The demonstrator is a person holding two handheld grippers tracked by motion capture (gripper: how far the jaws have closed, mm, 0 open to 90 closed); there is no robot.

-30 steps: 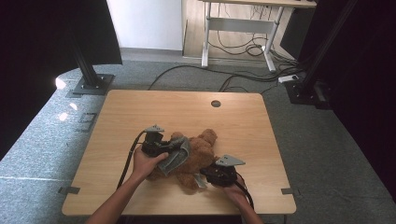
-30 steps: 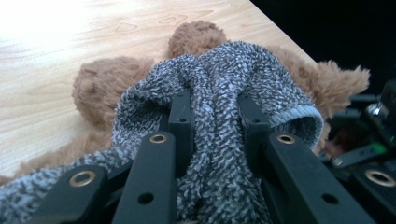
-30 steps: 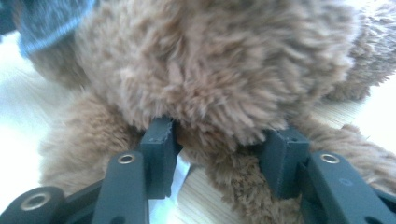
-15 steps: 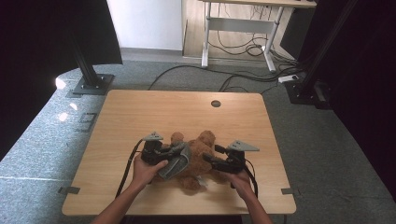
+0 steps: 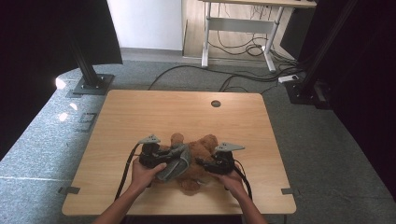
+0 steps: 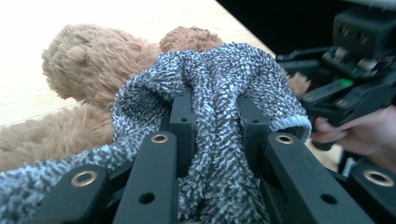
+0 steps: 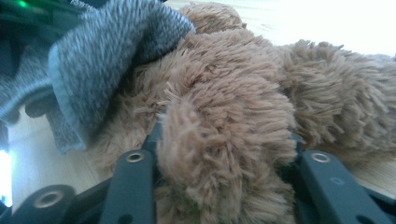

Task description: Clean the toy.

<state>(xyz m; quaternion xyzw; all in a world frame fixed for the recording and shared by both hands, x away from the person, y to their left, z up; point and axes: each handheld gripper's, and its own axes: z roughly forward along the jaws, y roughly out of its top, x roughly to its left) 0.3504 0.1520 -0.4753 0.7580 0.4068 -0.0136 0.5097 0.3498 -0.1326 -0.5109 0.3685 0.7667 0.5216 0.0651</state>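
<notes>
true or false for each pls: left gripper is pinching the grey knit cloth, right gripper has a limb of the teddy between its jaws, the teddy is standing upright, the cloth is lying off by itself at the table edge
1. The left gripper pinches the grey knit cloth. True.
2. The right gripper has a limb of the teddy bear between its jaws. True; those jaws have just been closing.
3. The teddy bear stands upright. False: it lies on the table.
4. The cloth lies alone at the table edge. False: it is draped on the bear.

Wooden table [image 5: 140, 116], grey carpet floor [image 5: 327, 154], white desk [image 5: 243, 23], floor cables [image 5: 243, 79]
</notes>
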